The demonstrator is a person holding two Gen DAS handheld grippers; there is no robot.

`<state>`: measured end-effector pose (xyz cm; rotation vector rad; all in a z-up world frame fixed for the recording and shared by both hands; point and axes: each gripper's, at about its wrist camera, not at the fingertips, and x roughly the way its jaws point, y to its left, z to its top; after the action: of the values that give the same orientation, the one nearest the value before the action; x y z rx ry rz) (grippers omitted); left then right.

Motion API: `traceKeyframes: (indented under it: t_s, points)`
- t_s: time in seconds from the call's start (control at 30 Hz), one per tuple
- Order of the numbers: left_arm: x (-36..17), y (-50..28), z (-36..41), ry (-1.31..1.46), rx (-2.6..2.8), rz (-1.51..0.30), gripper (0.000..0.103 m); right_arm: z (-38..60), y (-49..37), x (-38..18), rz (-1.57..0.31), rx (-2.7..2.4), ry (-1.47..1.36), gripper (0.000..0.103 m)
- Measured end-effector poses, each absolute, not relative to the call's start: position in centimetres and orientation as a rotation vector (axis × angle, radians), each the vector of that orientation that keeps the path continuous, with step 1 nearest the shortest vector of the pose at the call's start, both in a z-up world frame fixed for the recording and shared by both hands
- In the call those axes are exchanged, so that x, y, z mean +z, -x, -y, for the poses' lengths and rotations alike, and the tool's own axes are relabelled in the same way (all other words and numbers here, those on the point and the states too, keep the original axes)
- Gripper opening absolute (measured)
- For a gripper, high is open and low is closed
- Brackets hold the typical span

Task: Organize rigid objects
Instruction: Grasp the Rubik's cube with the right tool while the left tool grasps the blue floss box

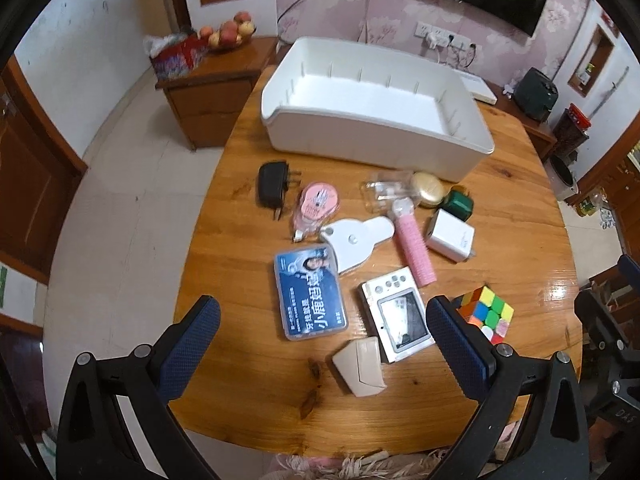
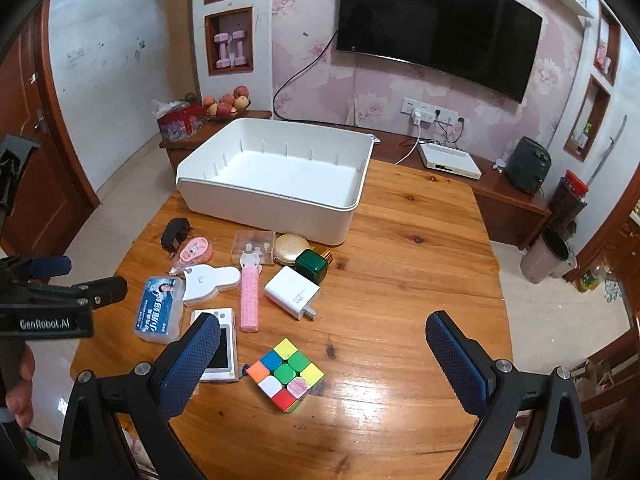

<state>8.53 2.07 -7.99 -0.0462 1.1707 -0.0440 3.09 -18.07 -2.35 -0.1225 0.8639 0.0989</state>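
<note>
An empty white bin stands at the far side of the round wooden table. In front of it lie small items: a black adapter, a pink tape dispenser, a blue-labelled case, a white device with a screen, a beige piece, a white charger and a colour cube. My left gripper hangs open above the case and the screen device. My right gripper hangs open over the cube.
Also on the table: a pink roller, a white bear-shaped item, a clear box, a gold compact and a green bottle. A wooden cabinet with fruit stands behind. Bare wood spreads at the right.
</note>
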Motion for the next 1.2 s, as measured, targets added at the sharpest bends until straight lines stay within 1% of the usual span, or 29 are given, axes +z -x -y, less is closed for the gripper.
traceKeyframes:
  t_s: [0.2,0.5,0.77,0.83,0.9,1.0,1.03,1.07,1.1,1.13,1.2]
  points:
    - [-10.7,-9.5,-3.1,0.065,-0.017,-1.253,0.102,18.2,-3.8,-5.4,-0.885,0.131,0.159,0.103]
    - [-17.1,-11.1,-4.6,0.100,0.062,-1.421,0.102,18.7,-4.0,-11.8,-0.987,0.315,0.168,0.103]
    - [-19.0,-12.5,-5.6,0.166,0.072,-1.469,0.102,17.4,-3.9,-14.5,-0.971,0.374,0.310,0.102]
    - [-19.2,-12.8,-5.8,0.171,0.080,-1.473,0.102,17.2,-3.9,-15.1,-0.974,0.379,0.346,0.096]
    - [-19.5,-13.3,-6.1,0.180,0.082,-1.483,0.102,16.8,-3.9,-15.9,-0.981,0.378,0.386,0.094]
    - [-20.0,-13.7,-6.8,0.190,0.101,-1.491,0.101,16.3,-3.7,-16.7,-0.988,0.396,0.421,0.085]
    - [-20.0,-13.8,-7.2,0.197,0.108,-1.494,0.101,16.1,-3.7,-16.9,-0.992,0.401,0.428,0.084]
    - [-20.1,-14.0,-7.5,0.207,0.109,-1.496,0.097,16.0,-3.7,-17.2,-0.994,0.406,0.434,0.083]
    - [-20.3,-14.1,-7.9,0.217,0.106,-1.502,0.096,15.9,-3.7,-17.3,-0.995,0.412,0.437,0.081]
    - [-20.1,-14.2,-8.2,0.219,0.109,-1.500,0.096,15.8,-3.7,-17.5,-0.998,0.419,0.437,0.075]
    - [-20.2,-14.4,-8.4,0.222,0.111,-1.488,0.093,15.6,-3.8,-17.7,-1.011,0.433,0.429,0.073]
